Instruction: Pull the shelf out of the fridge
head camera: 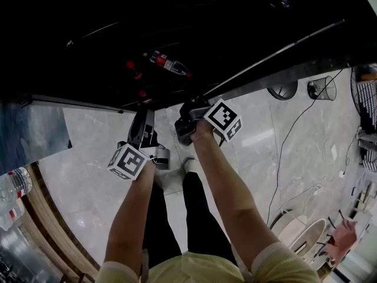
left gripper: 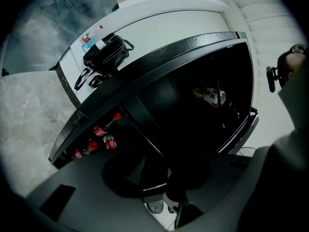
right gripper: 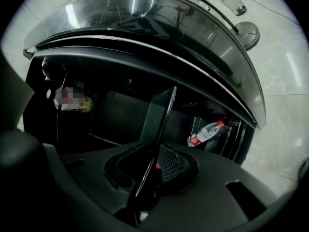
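the job looks only just begun: the shelf [right gripper: 157, 124] is still seen inside the dark fridge [right gripper: 145, 13], so it can be guessed that most of the pulling is left to be done. what seems to be done is the grab on one side. in the right gripper view, the thin flat shelf is seen on its edge, right between the jaws of the right gripper [right gripper: 150, 170]. it runs from the jaws up toward 12 o'clock, deep into the fridge. the jaws are close together, one on each side of the shelf, and the bumpy pad [right gripper: 175, 166] looks pressed flat on it, so the shelf seems to be clamped there. a bottle [right gripper: 205, 133] with a red cap is seen lying at about 2 o'clock from that gripper, by the side of the fridge. the jaws of the left gripper [left gripper: 157, 178] are held wide apart, and nothing is squeezed by them. a pale strip is seen low between them, which may be the front edge of the shelf, but it is too dark to be sure. in the head view, both grippers are seen side by side at the mouth of the fridge, the left gripper at about 9 o'clock from the right one. it is judged that a hold with the left gripper is still needed, and then the shelf has to be slid out toward the person.
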